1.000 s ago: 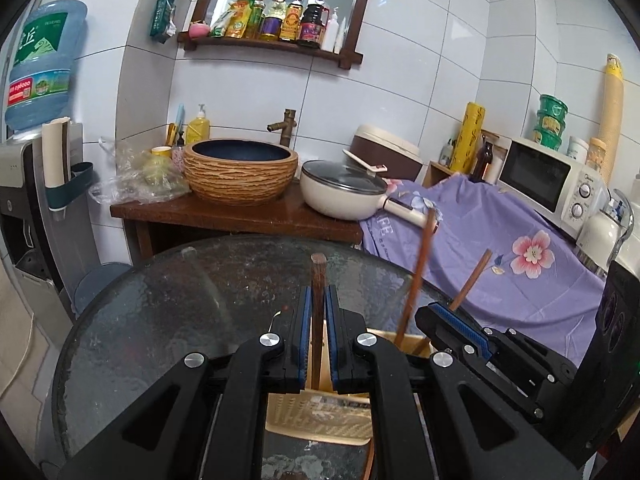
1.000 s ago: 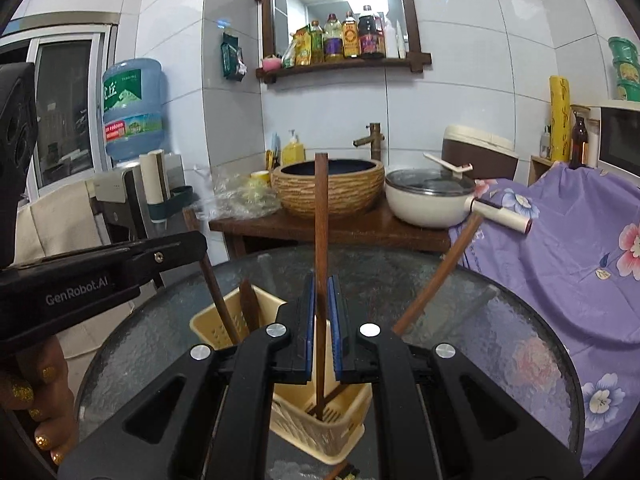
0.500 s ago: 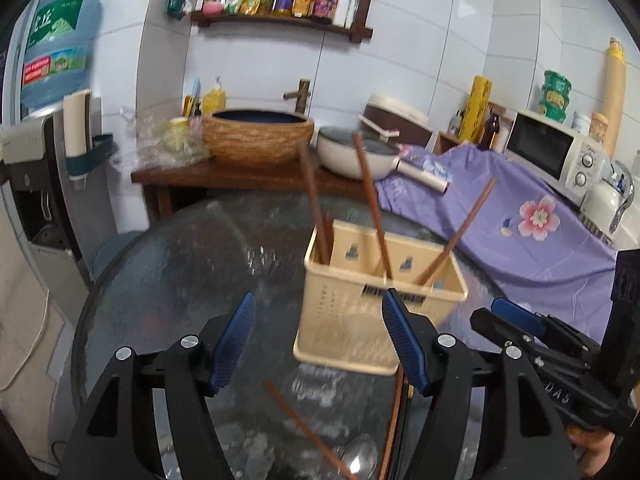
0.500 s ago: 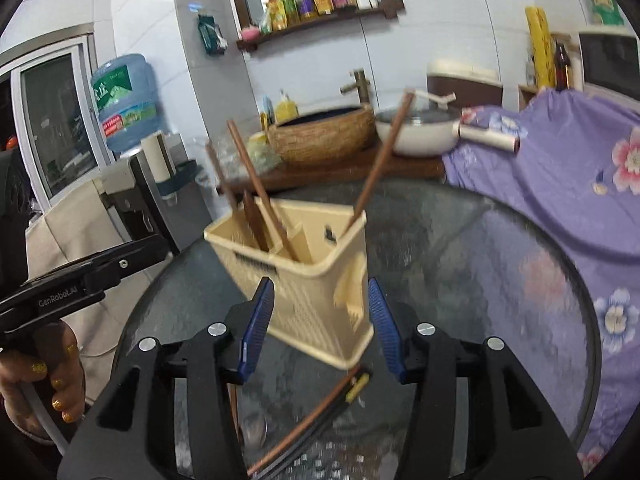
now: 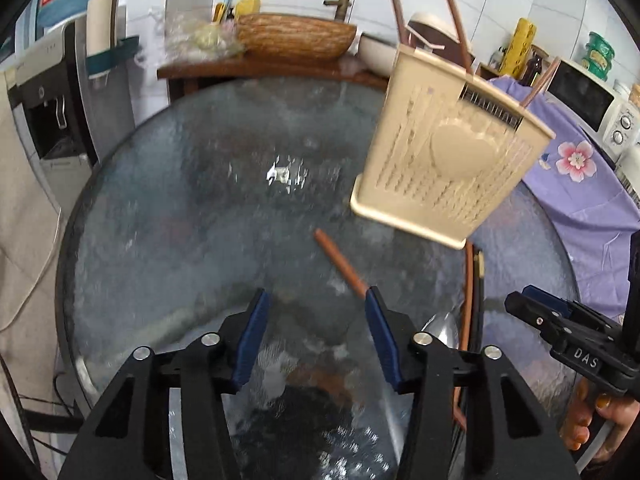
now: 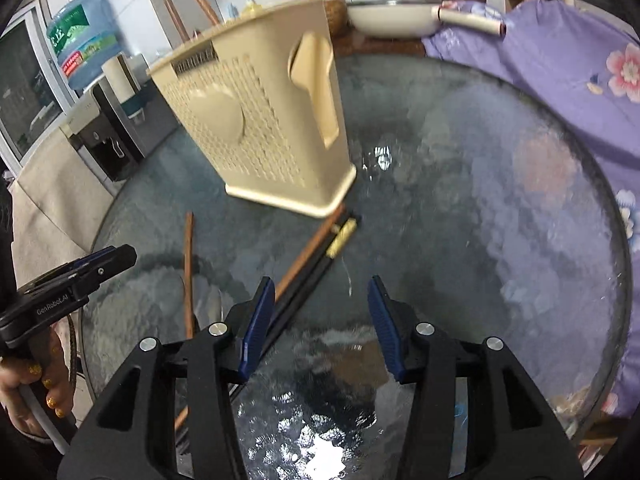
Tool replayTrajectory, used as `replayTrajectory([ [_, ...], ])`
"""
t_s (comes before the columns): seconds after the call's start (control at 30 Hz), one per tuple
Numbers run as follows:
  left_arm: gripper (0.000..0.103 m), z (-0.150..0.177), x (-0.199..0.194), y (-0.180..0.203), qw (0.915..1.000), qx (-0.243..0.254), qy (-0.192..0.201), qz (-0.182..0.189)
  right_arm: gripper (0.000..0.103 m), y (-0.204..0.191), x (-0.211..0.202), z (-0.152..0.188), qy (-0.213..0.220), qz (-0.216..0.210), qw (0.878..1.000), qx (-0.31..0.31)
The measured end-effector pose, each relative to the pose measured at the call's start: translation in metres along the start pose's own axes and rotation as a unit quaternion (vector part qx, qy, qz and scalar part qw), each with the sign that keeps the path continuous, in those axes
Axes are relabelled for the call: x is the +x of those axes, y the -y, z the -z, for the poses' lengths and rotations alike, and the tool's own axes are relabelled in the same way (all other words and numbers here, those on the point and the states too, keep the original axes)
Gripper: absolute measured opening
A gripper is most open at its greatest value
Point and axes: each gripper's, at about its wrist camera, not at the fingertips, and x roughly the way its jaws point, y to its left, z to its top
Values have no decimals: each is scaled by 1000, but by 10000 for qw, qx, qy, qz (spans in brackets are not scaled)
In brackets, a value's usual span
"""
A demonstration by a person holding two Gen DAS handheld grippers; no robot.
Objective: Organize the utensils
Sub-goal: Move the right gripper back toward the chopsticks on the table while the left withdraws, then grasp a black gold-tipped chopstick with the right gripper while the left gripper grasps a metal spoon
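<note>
Table top (image 5: 192, 200): textured glass, glossy, glare seen. Utensil holder (image 5: 448, 160): beige plastic, perforated, matt. Chopsticks (image 6: 308, 256): brown wood and black lacquer. Spoon (image 5: 442, 330): polished metal. Gripper pads (image 6: 256, 324): ribbed blue rubber. Cloth (image 6: 560, 80): purple floral fabric.

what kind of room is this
Most likely a small home kitchen: a microwave and a lidded pan stand behind a round glass table, with a water dispenser by the tiled wall.

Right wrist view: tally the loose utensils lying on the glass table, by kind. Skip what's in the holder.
Brown chopsticks: 2
Black gold-tipped chopsticks: 2, as far as the blur shows
Spoon: 1
Total: 5
</note>
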Motion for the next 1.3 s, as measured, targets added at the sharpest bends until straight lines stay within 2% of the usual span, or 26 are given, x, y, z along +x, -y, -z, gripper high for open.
replayTrajectory([
  [0.17,44,16,8,5,9997,115,-210,81,48,-4,11,11,-123,177,9998,-49],
  [0.4,44,30,13,24,9988,434,-221,-27,45,-13,20,13,-145,412,9990,-138],
  [0.5,44,33,14,30,9982,558,-184,-157,43,-28,22,12,-94,763,9958,-499],
  [0.7,44,39,17,37,9972,688,-195,-215,41,-37,22,14,-169,681,9940,-840],
  [0.8,44,41,17,37,9971,699,-203,-230,35,-29,22,15,-424,665,9912,-1064],
  [0.83,44,42,16,36,9970,708,-215,-231,35,-23,20,16,-393,656,9903,-1162],
  [0.9,43,45,16,37,9968,727,-212,-269,35,-6,17,15,-458,745,9907,-1043],
  [1.07,43,47,16,36,9963,757,-222,-355,34,19,14,8,-510,600,9944,-707],
  [1.3,43,41,22,41,9955,795,-213,-467,34,9,20,1,-505,704,9945,-589],
])
